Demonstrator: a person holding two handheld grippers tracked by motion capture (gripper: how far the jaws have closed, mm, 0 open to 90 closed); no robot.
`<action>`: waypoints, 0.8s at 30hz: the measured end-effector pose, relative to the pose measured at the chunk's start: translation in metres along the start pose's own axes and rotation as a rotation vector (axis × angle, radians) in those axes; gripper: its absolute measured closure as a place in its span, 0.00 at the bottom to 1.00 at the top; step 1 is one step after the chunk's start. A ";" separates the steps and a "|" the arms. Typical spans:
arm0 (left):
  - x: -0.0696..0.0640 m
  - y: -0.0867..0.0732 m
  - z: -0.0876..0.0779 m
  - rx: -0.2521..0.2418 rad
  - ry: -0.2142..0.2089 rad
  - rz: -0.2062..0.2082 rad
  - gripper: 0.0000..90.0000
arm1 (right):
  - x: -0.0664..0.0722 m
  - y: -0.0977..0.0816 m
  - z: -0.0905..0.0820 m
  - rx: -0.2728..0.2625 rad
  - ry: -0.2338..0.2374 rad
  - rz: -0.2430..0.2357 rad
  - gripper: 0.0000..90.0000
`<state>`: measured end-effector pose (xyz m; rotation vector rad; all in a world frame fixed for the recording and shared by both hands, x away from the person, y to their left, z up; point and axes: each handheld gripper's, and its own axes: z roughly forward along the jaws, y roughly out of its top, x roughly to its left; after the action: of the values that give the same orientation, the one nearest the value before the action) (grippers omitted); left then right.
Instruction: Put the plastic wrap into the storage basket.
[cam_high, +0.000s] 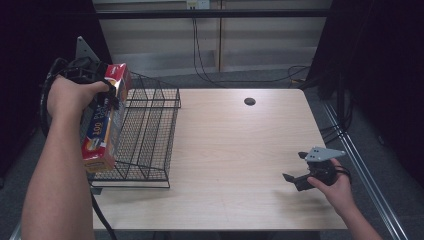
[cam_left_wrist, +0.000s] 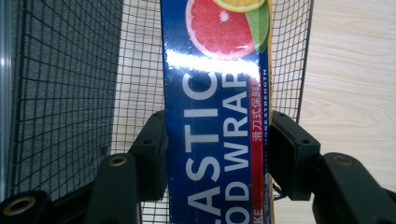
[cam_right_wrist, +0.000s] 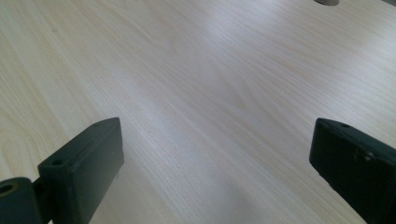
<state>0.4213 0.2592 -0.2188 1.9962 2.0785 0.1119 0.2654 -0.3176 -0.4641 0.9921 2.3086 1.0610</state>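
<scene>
Two black jaws of the left gripper (cam_left_wrist: 215, 154) rise from the bottom of its own view and pinch a plastic wrap box (cam_left_wrist: 215, 116) across its narrow width, pads flat on both long sides. Its long axis runs straight up the frame, away from the jaws. Beyond it, filling the upper left of that view, lies the wire basket (cam_left_wrist: 70, 93), directly below the box; lowering it lengthwise should seat it. At the high view's lower right, the right gripper (cam_high: 299, 169) rests near the table (cam_high: 235, 150), jaws spread, well apart from the basket.
</scene>
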 end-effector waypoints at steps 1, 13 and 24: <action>0.001 0.000 0.000 -0.001 -0.003 0.000 0.51 | 0.000 0.000 0.000 -0.001 0.000 -0.001 0.03; 0.013 -0.003 0.013 0.006 0.009 -0.026 0.51 | 0.001 0.000 0.001 0.003 -0.006 -0.004 0.03; 0.019 -0.003 0.028 0.016 0.026 -0.038 0.50 | 0.001 0.000 0.002 0.005 -0.002 -0.007 0.03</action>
<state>0.4245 0.2746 -0.2495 1.9735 2.1390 0.1152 0.2660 -0.3159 -0.4653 0.9857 2.3123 1.0518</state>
